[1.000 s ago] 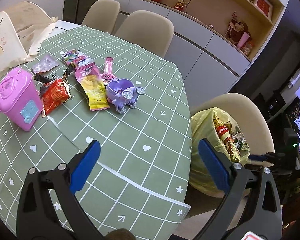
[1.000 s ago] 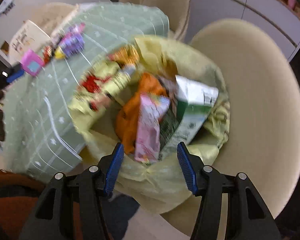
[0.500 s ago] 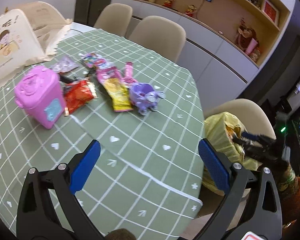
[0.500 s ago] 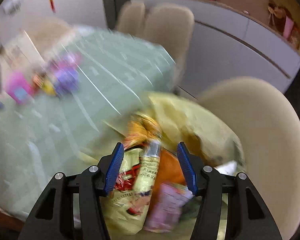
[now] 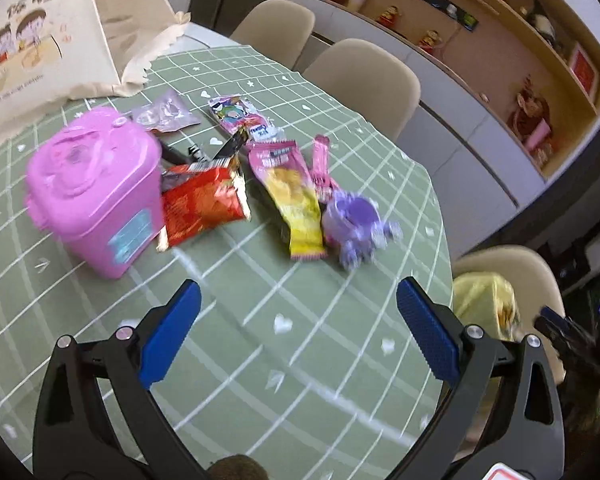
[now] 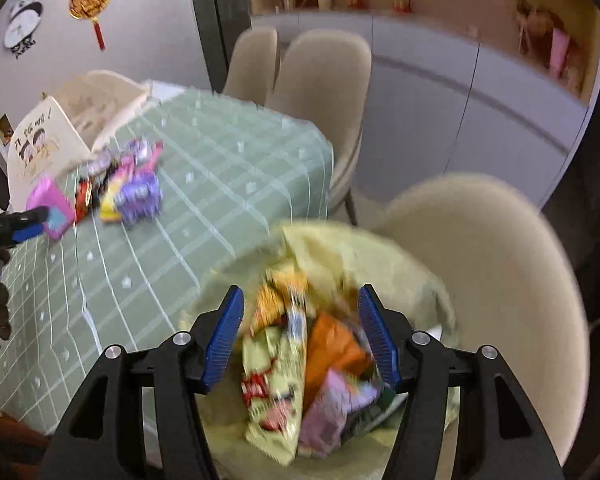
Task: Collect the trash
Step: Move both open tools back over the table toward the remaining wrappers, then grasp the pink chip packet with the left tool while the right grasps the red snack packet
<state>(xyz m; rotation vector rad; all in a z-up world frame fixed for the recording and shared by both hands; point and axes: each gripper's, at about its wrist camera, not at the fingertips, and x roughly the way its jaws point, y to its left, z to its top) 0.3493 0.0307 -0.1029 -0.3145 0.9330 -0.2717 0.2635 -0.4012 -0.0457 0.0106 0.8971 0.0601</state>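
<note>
Snack wrappers lie on the green checked table point(image 5: 260, 344): a red packet point(image 5: 204, 204), a yellow and pink packet point(image 5: 294, 196), a pink stick wrapper point(image 5: 321, 160), a cartoon wrapper point(image 5: 236, 114) and a clear wrapper point(image 5: 166, 112). My left gripper point(image 5: 298, 334) is open and empty above the table's near part. A yellow trash bag point(image 6: 340, 264) full of wrappers sits on a beige chair point(image 6: 500, 272). My right gripper point(image 6: 300, 336) is open and empty just above the bag's mouth. The bag also shows in the left wrist view point(image 5: 484, 304).
A pink toy bin point(image 5: 96, 188) and a purple toy point(image 5: 354, 220) stand among the wrappers. A cream tote bag point(image 5: 40, 44) lies at the table's far left. Beige chairs point(image 5: 360, 80) stand behind the table, with cabinets and shelves beyond.
My left gripper has moved forward over the table toward the wrappers. My right gripper has lifted and tilted up from inside the trash bag. Both stay open.
</note>
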